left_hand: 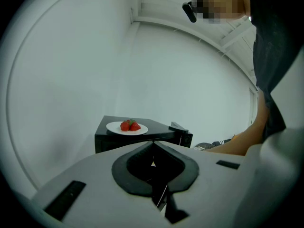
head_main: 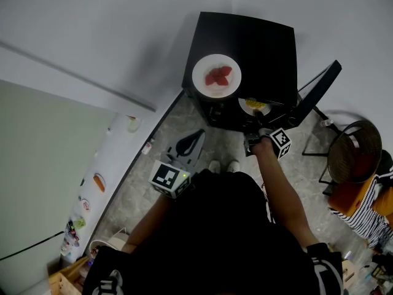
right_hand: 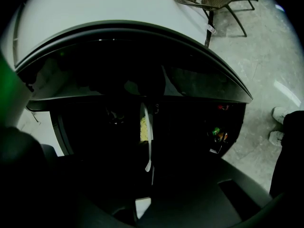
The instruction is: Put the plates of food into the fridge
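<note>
A black mini fridge (head_main: 258, 42) stands against the wall with its door (head_main: 316, 94) swung open to the right. On its top sits a white plate of strawberries (head_main: 216, 75), which the left gripper view shows as the strawberry plate (left_hand: 127, 127) well beyond my left gripper (left_hand: 153, 163). That left gripper (head_main: 187, 147) hangs shut and empty, left of the fridge front. My right gripper (head_main: 258, 131) is shut on the rim of a white plate of yellow food (head_main: 253, 106) at the fridge opening. In the right gripper view this plate (right_hand: 146, 132) stands edge-on between the jaws of the right gripper (right_hand: 148, 175), against the dark interior.
Small items sit in the open door's shelf (right_hand: 216, 133). A round wicker chair (head_main: 353, 149) stands right of the door, with a person in striped clothes (head_main: 362, 214) beyond it. A tall white appliance with magnets (head_main: 92, 192) is at the left. My shoes (head_main: 224, 165) stand before the fridge.
</note>
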A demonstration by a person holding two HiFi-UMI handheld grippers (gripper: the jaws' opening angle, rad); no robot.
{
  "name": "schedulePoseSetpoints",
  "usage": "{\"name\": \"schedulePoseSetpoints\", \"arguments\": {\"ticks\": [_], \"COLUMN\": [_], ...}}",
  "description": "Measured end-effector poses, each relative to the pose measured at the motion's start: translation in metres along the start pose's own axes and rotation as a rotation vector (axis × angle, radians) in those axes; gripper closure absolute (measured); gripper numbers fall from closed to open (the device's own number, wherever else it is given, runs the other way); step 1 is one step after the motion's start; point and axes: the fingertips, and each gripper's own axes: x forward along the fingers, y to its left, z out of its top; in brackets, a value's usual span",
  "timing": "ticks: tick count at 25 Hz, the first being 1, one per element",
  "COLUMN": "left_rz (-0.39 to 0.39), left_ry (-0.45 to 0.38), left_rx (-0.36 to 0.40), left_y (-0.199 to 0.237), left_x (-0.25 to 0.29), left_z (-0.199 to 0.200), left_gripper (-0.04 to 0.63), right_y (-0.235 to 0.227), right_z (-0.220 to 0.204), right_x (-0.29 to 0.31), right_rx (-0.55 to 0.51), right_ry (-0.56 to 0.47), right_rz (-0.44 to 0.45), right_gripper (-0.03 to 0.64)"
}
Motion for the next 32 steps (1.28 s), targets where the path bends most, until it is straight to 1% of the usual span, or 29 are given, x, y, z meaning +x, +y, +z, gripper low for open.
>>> {"name": "schedulePoseSetpoints", "arguments": {"ticks": [5,12,16,19,20,21,22,26,28,32], "left_rz": [-0.004,0.008,0.01,0.015,0.014,0.011,0.007,-0.006,-0.014,-0.028], "left_ry": [0.006,0.011,0.001,0.001,0.001,0.001,-0.001,-0.001,0.0,0.006], "left_rx": [0.006,0.013,0.011,0.002,0.0,-0.001,-0.002,-0.006,-0.009,-0.014], "left_y": [0.0,0.002,0.002,0.003,0.003,0.001,0.0,-0.006,-0.01,-0.016], "left_x": [0.003,0.003,0.003,0.003,0.003,0.003,0.004,0.007,0.009,0.01], "left_z": [0.003,-0.003,-0.002,-0.004,-0.005,-0.005,-0.005,-0.003,-0.004,-0.009], "left_gripper": [0.572,0.572,0.572,0.572,0.572,0.572,0.572,0.572,0.572,0.572], "right_y": [0.0,0.002,0.005,0.009,0.01,0.012,0.013,0.016,0.02,0.029], "right_z": [0.003,0.007,0.011,0.011,0.01,0.01,0.01,0.008,0.005,0.0], "right_x": [0.006,0.014,0.015,0.013,0.012,0.01,0.007,-0.002,-0.007,-0.022], "right_rx": [-0.002,-0.01,-0.025,-0.09,-0.111,-0.132,-0.157,-0.246,-0.322,-0.513], "right_ry": [-0.018,-0.031,-0.037,-0.012,-0.005,0.003,0.011,0.052,0.085,0.131], "right_rz": [-0.002,-0.005,0.019,0.024,0.028,0.032,0.034,0.051,0.069,0.107], "right_gripper": [0.583,0.583,0.581,0.575,0.553,0.516,0.503,0.502,0.502,0.503]}}
